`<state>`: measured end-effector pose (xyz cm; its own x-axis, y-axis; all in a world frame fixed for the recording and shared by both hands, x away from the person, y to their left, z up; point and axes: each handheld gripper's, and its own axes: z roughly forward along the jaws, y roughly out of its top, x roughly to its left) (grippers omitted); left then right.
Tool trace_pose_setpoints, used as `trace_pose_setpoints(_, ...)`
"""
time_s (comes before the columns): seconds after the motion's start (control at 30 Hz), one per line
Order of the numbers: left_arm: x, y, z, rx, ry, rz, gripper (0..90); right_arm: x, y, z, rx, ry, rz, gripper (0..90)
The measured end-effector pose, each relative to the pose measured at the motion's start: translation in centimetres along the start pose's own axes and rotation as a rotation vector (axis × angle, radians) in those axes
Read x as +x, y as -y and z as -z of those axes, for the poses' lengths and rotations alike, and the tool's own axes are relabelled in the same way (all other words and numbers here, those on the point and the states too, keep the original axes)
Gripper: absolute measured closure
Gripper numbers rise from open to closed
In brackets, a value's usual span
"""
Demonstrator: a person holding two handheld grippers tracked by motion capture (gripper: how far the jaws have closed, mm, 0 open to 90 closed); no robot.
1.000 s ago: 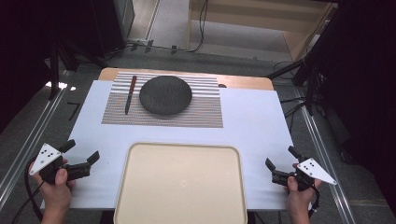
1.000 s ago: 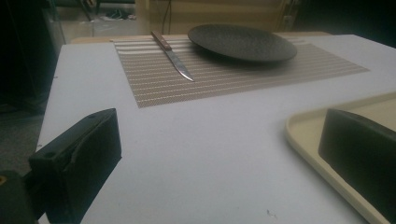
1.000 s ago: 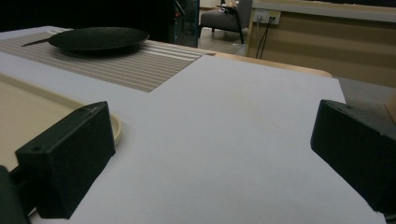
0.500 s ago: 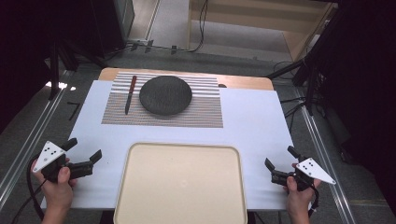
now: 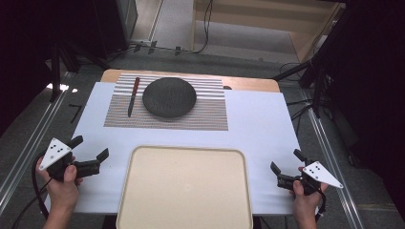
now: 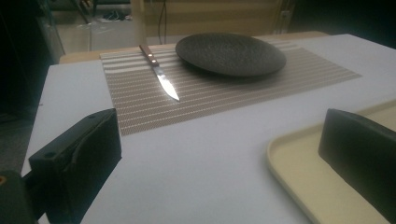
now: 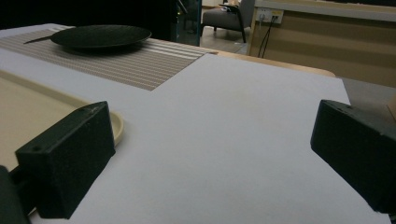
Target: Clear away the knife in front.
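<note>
- High view: the cream tray [image 5: 185, 186] sits at the near table edge. The left gripper [image 5: 90, 153] hovers just left of it with jaws spread and empty; the right gripper [image 5: 285, 167] sits to its right, jaws likewise apart.
- Left gripper view: beyond the tray's corner, the knife [image 6: 159, 73] lies on the striped placemat [image 6: 219, 88] beside the dark plate [image 6: 230, 53].
- Right gripper view: wide-set jaws over the white cloth [image 7: 243, 121], tray at left.

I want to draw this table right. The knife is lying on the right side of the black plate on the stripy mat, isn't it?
Not quite. The knife lies on the left side of the black plate, not the right. It is on the stripy mat, as you said. The high view shows this.
</note>
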<state>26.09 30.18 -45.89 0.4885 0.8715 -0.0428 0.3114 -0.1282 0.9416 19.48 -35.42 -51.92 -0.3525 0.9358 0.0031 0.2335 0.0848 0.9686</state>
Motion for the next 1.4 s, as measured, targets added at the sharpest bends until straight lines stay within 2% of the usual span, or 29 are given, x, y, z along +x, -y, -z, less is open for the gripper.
trace_pose_setpoints(0.2, -0.3, -1.2, -0.9, -0.002, 0.007, 0.004, 0.0, 0.0, 0.0, 0.0, -0.001, -0.004, -0.003, 0.0)
trace_pose_setpoints(0.37, -0.4, -1.7, -1.6, 0.007, 0.015, -0.016, 0.0, 0.0, 0.0, 0.0, 0.002, -0.003, -0.005, 0.0)
trace_pose_setpoints(0.87, -0.7, -3.4, -4.5, 0.005, 0.043, -0.016, 0.0, 0.0, 0.0, -0.1, 0.003, -0.008, -0.006, 0.0)
trace_pose_setpoints(1.0, -0.6, -3.8, -5.2, 0.008, 0.036, -0.017, 0.0, 0.0, 0.0, -0.1, 0.004, -0.007, -0.005, 0.0)
trace_pose_setpoints(1.4, 0.0, -4.9, -6.6, 0.009, 0.033, 0.007, 0.0, 0.0, 0.0, -0.1, 0.005, -0.005, -0.004, 0.0)
